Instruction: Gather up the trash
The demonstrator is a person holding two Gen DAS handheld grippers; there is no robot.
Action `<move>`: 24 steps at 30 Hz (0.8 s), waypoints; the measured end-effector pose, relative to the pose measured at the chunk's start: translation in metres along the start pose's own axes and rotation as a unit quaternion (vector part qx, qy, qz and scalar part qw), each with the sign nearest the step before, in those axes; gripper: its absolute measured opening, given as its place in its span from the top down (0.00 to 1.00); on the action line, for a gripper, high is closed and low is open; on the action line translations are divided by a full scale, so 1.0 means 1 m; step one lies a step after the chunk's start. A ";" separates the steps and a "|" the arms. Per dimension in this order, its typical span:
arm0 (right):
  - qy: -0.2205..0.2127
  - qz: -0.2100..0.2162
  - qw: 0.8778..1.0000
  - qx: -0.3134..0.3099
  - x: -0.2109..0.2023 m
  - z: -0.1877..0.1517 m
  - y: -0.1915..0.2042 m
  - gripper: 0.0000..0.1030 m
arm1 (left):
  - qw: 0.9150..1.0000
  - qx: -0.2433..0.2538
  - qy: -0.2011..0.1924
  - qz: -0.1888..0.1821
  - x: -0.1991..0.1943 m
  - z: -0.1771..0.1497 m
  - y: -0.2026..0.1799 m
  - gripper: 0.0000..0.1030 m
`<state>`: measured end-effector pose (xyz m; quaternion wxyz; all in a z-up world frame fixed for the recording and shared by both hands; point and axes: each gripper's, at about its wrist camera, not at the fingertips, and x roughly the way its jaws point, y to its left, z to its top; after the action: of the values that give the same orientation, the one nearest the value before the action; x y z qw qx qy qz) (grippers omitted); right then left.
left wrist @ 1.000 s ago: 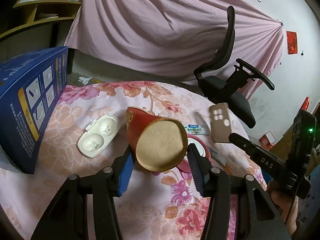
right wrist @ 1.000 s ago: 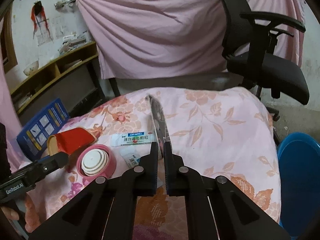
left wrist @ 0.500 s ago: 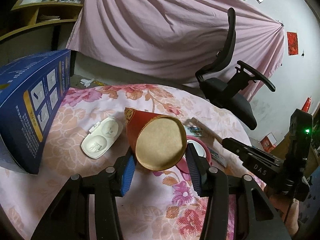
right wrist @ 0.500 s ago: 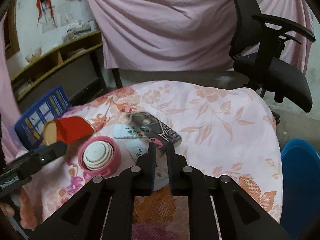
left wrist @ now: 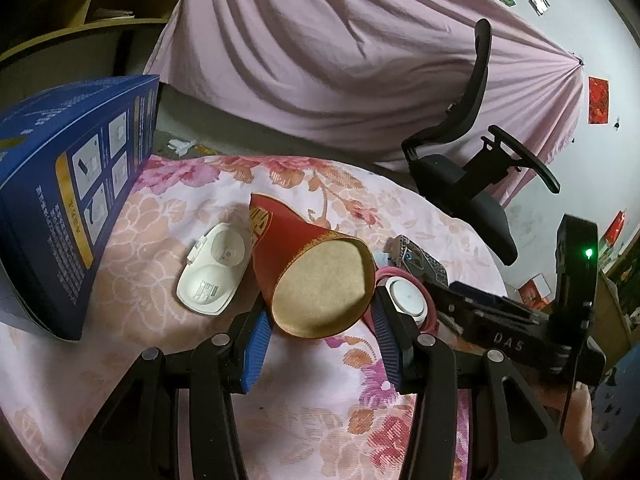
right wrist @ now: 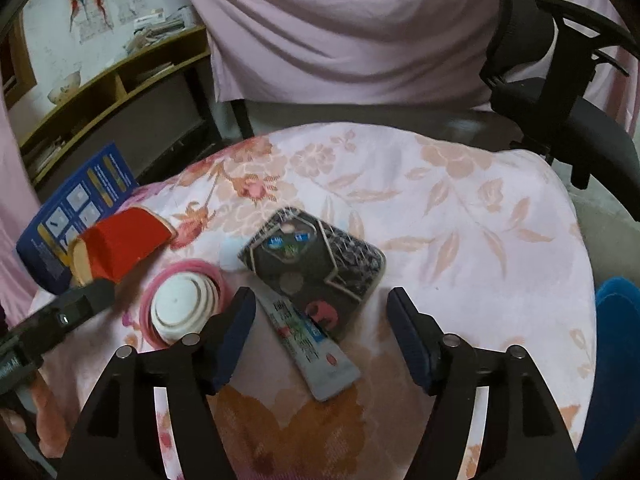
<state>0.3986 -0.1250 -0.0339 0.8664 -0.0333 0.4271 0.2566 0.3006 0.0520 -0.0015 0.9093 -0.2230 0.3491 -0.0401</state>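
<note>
Two grippers work over a table draped in a pink floral cloth (right wrist: 460, 216). The left gripper (left wrist: 320, 336) grasps a red paper cup (left wrist: 316, 276), its blue pads (left wrist: 256, 340) pressed on either side of the cup near the rim; the cup is tilted with its tan inside facing the camera. In the right wrist view the same cup (right wrist: 120, 244) shows at the left, with the tip of the left gripper just below it.

The right gripper (right wrist: 320, 312) has just been opening, and its jaws now stand wide and released. Between them lie the lower end of a dark phone case (right wrist: 316, 268) and a flattened tube (right wrist: 312, 344), neither touched by the pads (right wrist: 236, 320). The case lies flat on the cloth, overlapping the upper end of the tube (the tube's print is too blurred to read). Just left of the tube sits a pink ring holding a white ribbed cap (right wrist: 182, 304), close to the left pad.

In the left wrist view a white twin-cup lens case (left wrist: 214, 268) lies beside the cup on its left, apart from it, and a blue box (left wrist: 68, 192) stands tilted at the left edge of the table. The phone case (left wrist: 420, 260) peeks out behind the right gripper's black body (left wrist: 520, 332). A black office chair (left wrist: 472, 168) stands beyond the table before a pink curtain (left wrist: 320, 52). A blue bin (right wrist: 616, 344) sits low at the right edge of the right wrist view.
</note>
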 end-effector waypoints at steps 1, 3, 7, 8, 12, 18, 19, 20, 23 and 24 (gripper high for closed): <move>-0.001 0.005 1.000 0.002 0.001 0.002 0.001 0.33 | 1.000 -0.001 0.001 0.000 0.001 0.000 0.000 0.59; 0.001 0.004 1.000 0.002 0.005 0.004 0.003 0.31 | 1.000 -0.002 0.003 0.000 0.001 0.001 0.000 0.59; 0.001 0.002 1.000 0.001 0.011 0.012 0.006 0.30 | 1.000 -0.002 0.003 0.000 0.001 0.001 0.001 0.59; 0.002 0.003 1.000 0.004 0.013 0.014 0.006 0.29 | 1.000 -0.003 0.003 0.000 0.000 0.002 0.001 0.59; 0.001 0.004 1.000 0.017 0.016 0.018 0.007 0.23 | 1.000 -0.003 -0.005 0.005 -0.002 0.002 0.003 0.59; -0.003 0.013 0.998 0.057 0.019 0.023 0.005 0.17 | 0.999 -0.003 -0.023 0.027 -0.008 0.003 0.006 0.59; -0.003 0.008 0.998 0.057 0.021 0.024 0.007 0.16 | 0.999 -0.004 -0.022 0.028 -0.007 0.003 0.007 0.59; -0.001 0.003 0.999 0.054 0.023 0.025 0.009 0.16 | 0.999 -0.004 -0.021 0.029 -0.007 0.002 0.007 0.59; 0.007 -0.027 0.999 0.038 0.029 0.028 0.017 0.16 | 0.999 -0.004 -0.019 0.029 -0.006 0.001 0.008 0.59; 0.008 -0.035 0.999 0.035 0.031 0.028 0.019 0.16 | 0.999 -0.004 -0.019 0.029 -0.006 0.001 0.008 0.59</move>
<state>0.4259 -0.0881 -0.0363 0.8720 -0.0201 0.4413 0.2108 0.2958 0.0606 -0.0008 0.9157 -0.2170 0.3383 -0.0081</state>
